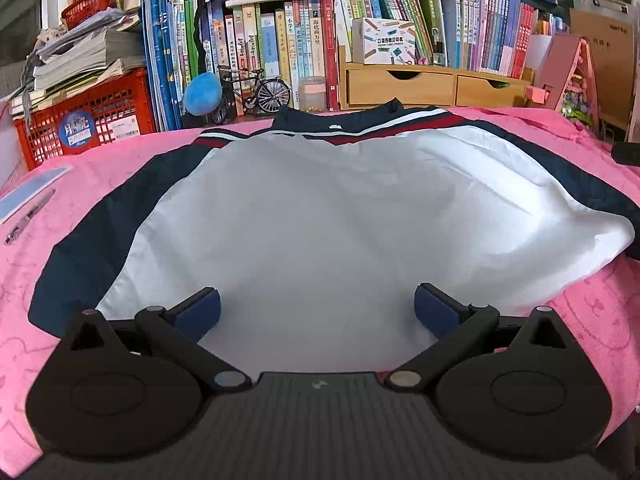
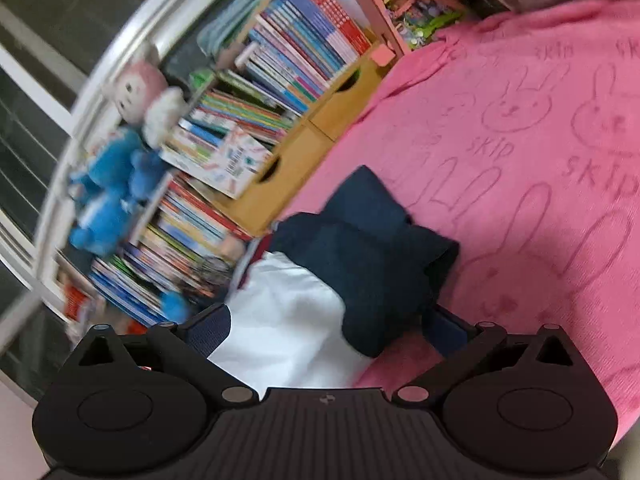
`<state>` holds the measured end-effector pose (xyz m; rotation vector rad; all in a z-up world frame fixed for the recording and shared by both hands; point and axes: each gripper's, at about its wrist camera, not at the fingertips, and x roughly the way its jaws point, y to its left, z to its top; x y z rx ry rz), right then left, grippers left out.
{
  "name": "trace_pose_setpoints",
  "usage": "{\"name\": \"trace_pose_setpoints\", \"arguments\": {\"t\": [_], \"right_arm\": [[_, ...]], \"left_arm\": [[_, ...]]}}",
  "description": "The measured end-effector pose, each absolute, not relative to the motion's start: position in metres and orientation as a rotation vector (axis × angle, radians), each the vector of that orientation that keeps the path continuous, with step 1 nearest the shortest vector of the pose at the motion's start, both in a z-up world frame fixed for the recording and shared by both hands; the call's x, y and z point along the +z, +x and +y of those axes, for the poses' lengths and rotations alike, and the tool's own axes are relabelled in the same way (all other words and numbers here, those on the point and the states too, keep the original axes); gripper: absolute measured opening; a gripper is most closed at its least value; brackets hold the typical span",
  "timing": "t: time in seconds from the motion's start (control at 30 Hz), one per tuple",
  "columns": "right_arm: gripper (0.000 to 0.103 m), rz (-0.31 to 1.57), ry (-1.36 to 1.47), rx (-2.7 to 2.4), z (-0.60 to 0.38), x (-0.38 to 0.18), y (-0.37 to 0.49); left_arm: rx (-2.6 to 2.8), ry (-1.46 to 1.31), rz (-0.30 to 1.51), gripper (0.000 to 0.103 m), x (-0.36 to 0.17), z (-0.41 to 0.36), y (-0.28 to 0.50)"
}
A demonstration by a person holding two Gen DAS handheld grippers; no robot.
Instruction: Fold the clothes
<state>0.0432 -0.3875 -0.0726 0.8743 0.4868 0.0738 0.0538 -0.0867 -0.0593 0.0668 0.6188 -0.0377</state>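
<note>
A jacket (image 1: 320, 208) with a white middle, navy sides and red and white stripes lies spread on the pink rabbit-print cloth (image 1: 100, 176). In the left wrist view my left gripper (image 1: 316, 296) hangs open over the jacket's near white edge, and its blue pads (image 1: 200, 312) press on nothing. The right wrist view is tilted and blurred. There my right gripper (image 2: 324, 316) is open at a jacket corner, where a bunched navy part (image 2: 368, 248) lies over white fabric (image 2: 288, 312). That cloth sits between the wide fingers, ungripped.
Along the far edge stand rows of books (image 1: 280, 48), a red crate (image 1: 88, 120) under stacked papers, a wooden drawer unit (image 1: 432, 84), a model bicycle (image 1: 260, 92) and blue plush toys (image 2: 112, 184). A pen (image 1: 28, 216) and a sheet lie on the pink cloth at left.
</note>
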Motion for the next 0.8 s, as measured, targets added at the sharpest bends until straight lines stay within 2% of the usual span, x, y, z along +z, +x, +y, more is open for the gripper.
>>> {"name": "trace_pose_setpoints", "arguments": {"t": [0.27, 0.43, 0.5, 0.63, 0.7, 0.8], "right_arm": [[0.103, 0.467, 0.743, -0.063, -0.373, -0.073, 0.094], [0.103, 0.459, 0.770, -0.022, -0.366, -0.076, 0.091], [0.090, 0.459, 0.743, -0.043, -0.370, -0.077, 0.095], [0.076, 0.469, 0.839, -0.066, -0.385, -0.077, 0.106], [0.050, 0.505, 0.830, -0.050, -0.382, -0.080, 0.113], [0.030, 0.533, 0.767, -0.074, -0.374, -0.079, 0.117]], "left_arm": [[-0.034, 0.033, 0.599, 0.103, -0.062, -0.083, 0.050], [-0.029, 0.027, 0.588, 0.103, -0.062, -0.081, 0.049], [-0.031, 0.026, 0.586, 0.103, -0.062, -0.081, 0.049], [-0.038, 0.023, 0.585, 0.103, -0.063, -0.080, 0.050], [-0.042, 0.021, 0.585, 0.103, -0.063, -0.079, 0.050], [-0.057, 0.017, 0.584, 0.103, -0.062, -0.077, 0.050]]}}
